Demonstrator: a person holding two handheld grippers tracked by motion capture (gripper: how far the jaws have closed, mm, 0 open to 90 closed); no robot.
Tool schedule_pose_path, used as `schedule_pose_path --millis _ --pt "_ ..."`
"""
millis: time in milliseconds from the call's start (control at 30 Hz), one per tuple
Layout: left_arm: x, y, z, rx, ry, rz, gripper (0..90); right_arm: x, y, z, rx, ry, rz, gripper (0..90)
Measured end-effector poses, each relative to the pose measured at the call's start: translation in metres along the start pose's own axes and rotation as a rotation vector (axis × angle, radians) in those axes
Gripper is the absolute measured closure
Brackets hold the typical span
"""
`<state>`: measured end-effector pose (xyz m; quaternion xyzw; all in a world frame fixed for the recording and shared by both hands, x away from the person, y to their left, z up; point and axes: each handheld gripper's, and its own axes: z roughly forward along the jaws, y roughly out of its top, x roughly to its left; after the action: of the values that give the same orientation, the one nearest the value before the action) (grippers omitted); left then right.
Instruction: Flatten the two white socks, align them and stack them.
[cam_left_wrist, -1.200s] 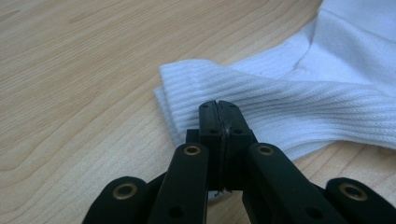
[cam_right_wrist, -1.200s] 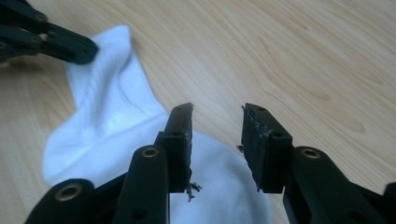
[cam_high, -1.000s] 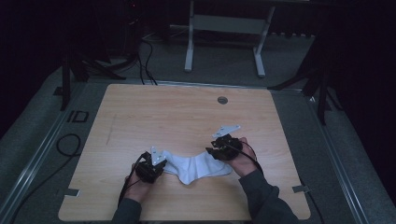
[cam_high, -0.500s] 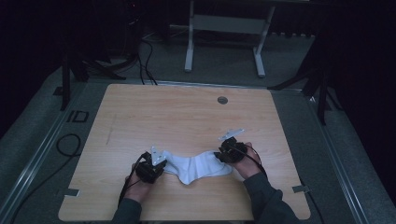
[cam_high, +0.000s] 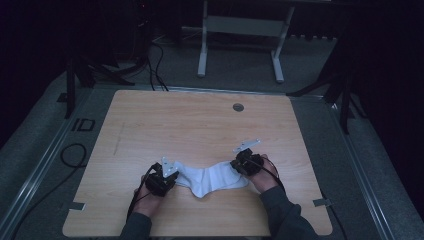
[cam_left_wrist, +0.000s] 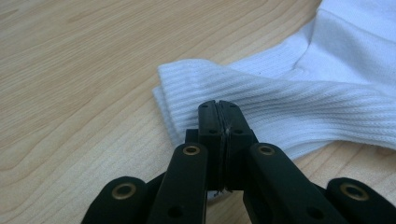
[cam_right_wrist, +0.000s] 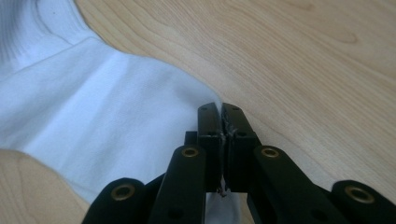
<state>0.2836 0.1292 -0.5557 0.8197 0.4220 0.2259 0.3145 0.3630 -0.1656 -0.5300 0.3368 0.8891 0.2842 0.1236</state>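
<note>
Sock (cam_high: 210, 179), white, lies flat on the near middle of the table (cam_high: 200, 125), stretched sideways between the two grippers. The left gripper (cam_high: 167, 175) is clenched on the ribbed cuff end (cam_left_wrist: 243, 105); in the left gripper view its jaws meet tight, with a thin layer of fabric pinched between them. The right gripper (cam_high: 241, 165) grasps the smooth end of the sock (cam_right_wrist: 107, 112); its jaws have just been closing, and in the right gripper view they now press together on the fabric's edge, a scrap of white showing below them.

No brand, label or print can be read on the sock in either gripper view. From above, a dark mark on the floor strip (cam_high: 82, 124) left of the table looks like the letters "ID", though the dim light makes that unsure.

Much is hard to make out: the high view is dark, and the room behind the table fades to black around a pale stand (cam_high: 240, 30) and some cables (cam_high: 155, 55). The person's forearms are cut off by the bottom edge. Each gripper covers the end of the sock it holds, so how much fabric sits between the jaws cannot be told. A small round grommet (cam_high: 238, 107) sits near the table's far edge.
</note>
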Motion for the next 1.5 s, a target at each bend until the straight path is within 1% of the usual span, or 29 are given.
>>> schedule_pose_path --millis 167,367,600,700,800,1000,1300,1400,1500 --pt "0.0 0.0 0.0 0.001 0.0 0.001 88.4 0.005 -0.001 -0.011 -0.028 -0.012 -0.018 87.2" --pt "0.0 0.0 0.0 0.001 -0.002 -0.001 88.3 0.004 -0.003 -0.023 -0.061 -0.019 -0.01 87.3" --pt "0.0 0.0 0.0 0.001 -0.003 -0.002 88.3 0.002 -0.005 -0.028 -0.072 -0.018 -0.001 87.3" --pt "0.0 0.0 0.0 0.001 -0.004 -0.005 88.4 0.0 -0.006 -0.029 -0.075 -0.031 0.011 87.8" --pt "0.0 0.0 0.0 0.002 -0.005 -0.005 88.4 -0.003 -0.008 -0.033 -0.082 -0.034 0.026 88.1" --pt "0.001 0.0 0.0 0.003 -0.007 -0.007 88.4 -0.005 -0.011 -0.043 -0.105 -0.031 0.029 88.1" --pt "0.001 0.0 0.0 -0.001 -0.011 -0.014 88.4 -0.012 -0.017 -0.057 -0.139 -0.031 0.07 88.0" --pt "0.001 0.0 0.0 0.002 -0.011 -0.01 88.5 -0.014 -0.02 -0.057 -0.142 -0.028 0.081 87.9" --pt "0.001 0.0 0.0 0.004 -0.011 -0.01 88.4 -0.015 -0.022 -0.053 -0.132 -0.016 0.09 87.7"
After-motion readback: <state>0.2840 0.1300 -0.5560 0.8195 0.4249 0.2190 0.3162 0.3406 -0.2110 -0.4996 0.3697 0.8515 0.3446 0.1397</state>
